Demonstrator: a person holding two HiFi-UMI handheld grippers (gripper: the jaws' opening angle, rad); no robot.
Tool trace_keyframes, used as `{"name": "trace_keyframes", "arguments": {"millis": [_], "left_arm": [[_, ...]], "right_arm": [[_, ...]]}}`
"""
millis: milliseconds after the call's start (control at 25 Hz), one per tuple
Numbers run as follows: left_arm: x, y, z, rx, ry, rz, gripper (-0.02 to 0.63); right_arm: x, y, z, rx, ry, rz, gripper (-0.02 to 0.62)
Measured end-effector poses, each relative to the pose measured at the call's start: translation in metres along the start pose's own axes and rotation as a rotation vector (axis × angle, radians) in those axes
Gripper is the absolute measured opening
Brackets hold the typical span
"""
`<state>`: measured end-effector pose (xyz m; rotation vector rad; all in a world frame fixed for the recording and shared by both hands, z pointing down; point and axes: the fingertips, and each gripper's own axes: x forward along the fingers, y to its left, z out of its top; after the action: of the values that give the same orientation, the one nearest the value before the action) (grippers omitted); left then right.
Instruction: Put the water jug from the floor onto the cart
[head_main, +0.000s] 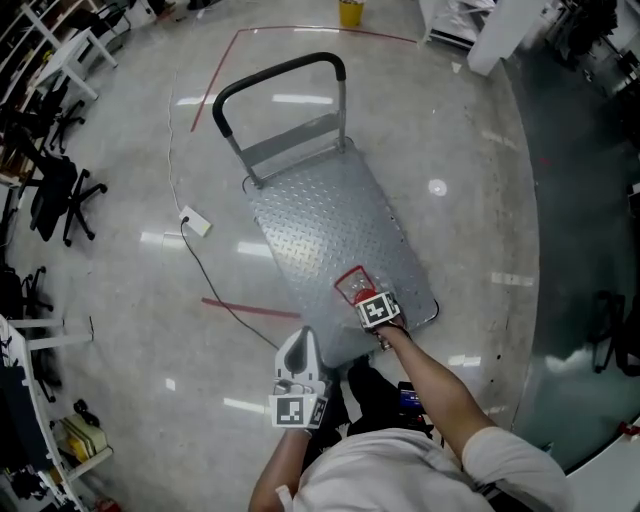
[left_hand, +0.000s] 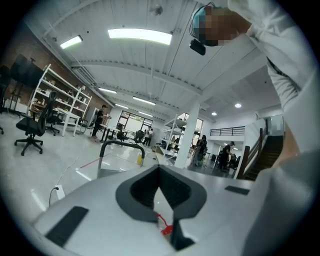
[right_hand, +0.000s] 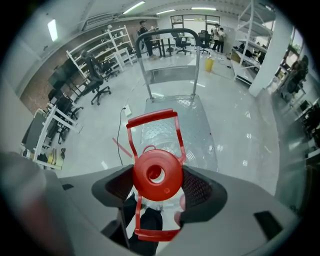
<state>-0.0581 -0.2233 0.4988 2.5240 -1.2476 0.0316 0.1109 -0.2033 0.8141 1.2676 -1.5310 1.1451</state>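
The water jug (head_main: 350, 284) is clear plastic with a red cap (right_hand: 156, 174) and a red frame handle. It sits at the near end of the cart's steel deck (head_main: 320, 200), and I cannot tell whether it rests on the deck or hangs just above it. My right gripper (head_main: 362, 298) is shut on the jug's neck under the cap, with a pad on each side (right_hand: 159, 189). My left gripper (head_main: 300, 342) hangs shut and empty to the left, near the cart's front edge. In the left gripper view its pads (left_hand: 161, 192) nearly touch.
The cart's black push handle (head_main: 280, 75) stands at its far end. A white power strip (head_main: 195, 222) with a dark cable lies left of the cart. Red tape strips (head_main: 250, 308) mark the floor. Office chairs (head_main: 55, 195) and shelving line the left side.
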Motion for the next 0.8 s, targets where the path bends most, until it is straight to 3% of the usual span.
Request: {"name": "trace_keyframes", "arguments": {"millis": [240,480,680,800], "left_arm": [[0.016,0.002,-0.011,-0.015,0.037,-0.008,0.003],[0.017,0.0,-0.008,-0.026,0.02,-0.002,0.003],[0.011,0.0,-0.001,-0.012,0.004,-0.001,0.003],[0.008,-0.002,0.004,-0.01,-0.006,-0.011,0.003]], "right_arm": [[0.001,-0.002,0.003,0.047,0.003,0.034,0.301],[0.0,-0.002,-0.004,0.013,-0.013,0.029,0.301],[-0.005,0.001,0.002,-0.08,-0.049,0.011,0.301],[-0.029,0.001,0.005,-0.056,-0.077,0.022,0.301]]}}
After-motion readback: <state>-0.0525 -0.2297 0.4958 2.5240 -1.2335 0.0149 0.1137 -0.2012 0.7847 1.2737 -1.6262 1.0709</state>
